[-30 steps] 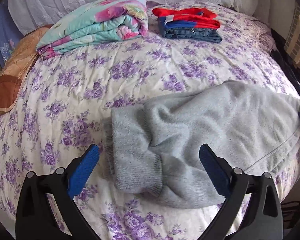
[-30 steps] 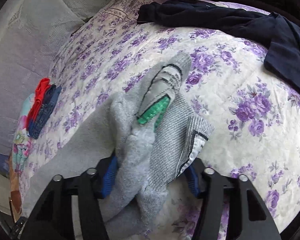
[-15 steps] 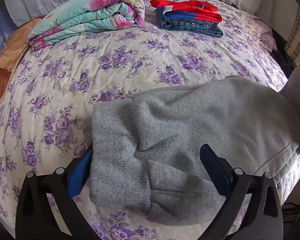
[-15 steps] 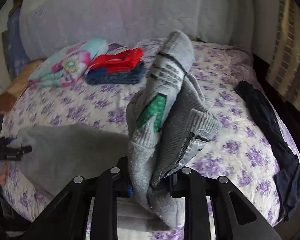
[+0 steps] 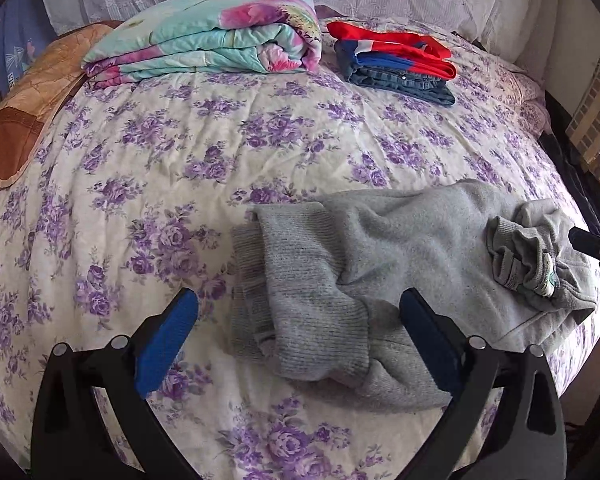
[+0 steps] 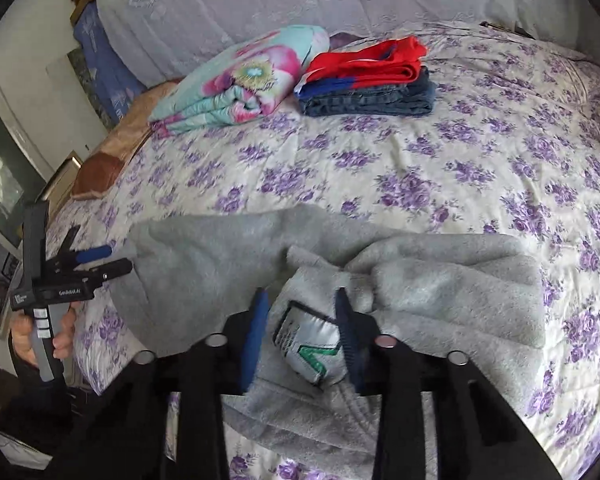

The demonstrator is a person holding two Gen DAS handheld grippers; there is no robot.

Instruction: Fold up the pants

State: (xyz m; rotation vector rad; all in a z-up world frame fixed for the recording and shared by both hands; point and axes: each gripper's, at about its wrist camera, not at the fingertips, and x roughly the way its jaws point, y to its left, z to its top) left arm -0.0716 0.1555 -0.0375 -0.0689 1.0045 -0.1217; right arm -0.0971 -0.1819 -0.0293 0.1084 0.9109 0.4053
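Two handheld grippers work over a bed covered by a cream bedspread with purple flowers (image 5: 220, 152). Grey fleece sweatpants (image 5: 380, 248) lie near the front edge of the bed, folded over on themselves, with the ribbed ankle cuffs (image 5: 300, 312) toward the left and the bunched waistband (image 5: 524, 256) resting on top at the right. From the left wrist view, the left gripper (image 5: 298, 334) has its blue-padded fingers spread wide, on either side of the cuffs; whether they touch the fabric I cannot tell. From the right wrist view, the right gripper (image 6: 300, 320) has its fingers partly parted with the waistband and its sewn label (image 6: 308, 340) between them; the right finger looks to touch the cloth, but a firm clamp cannot be confirmed. At the far side of the bed sit a folded turquoise quilt with pink flowers (image 5: 204, 40) and, just beside it, a stack of folded red, blue and denim clothes (image 5: 396, 64). An orange-brown pillow (image 5: 24, 120) lies at the left edge.
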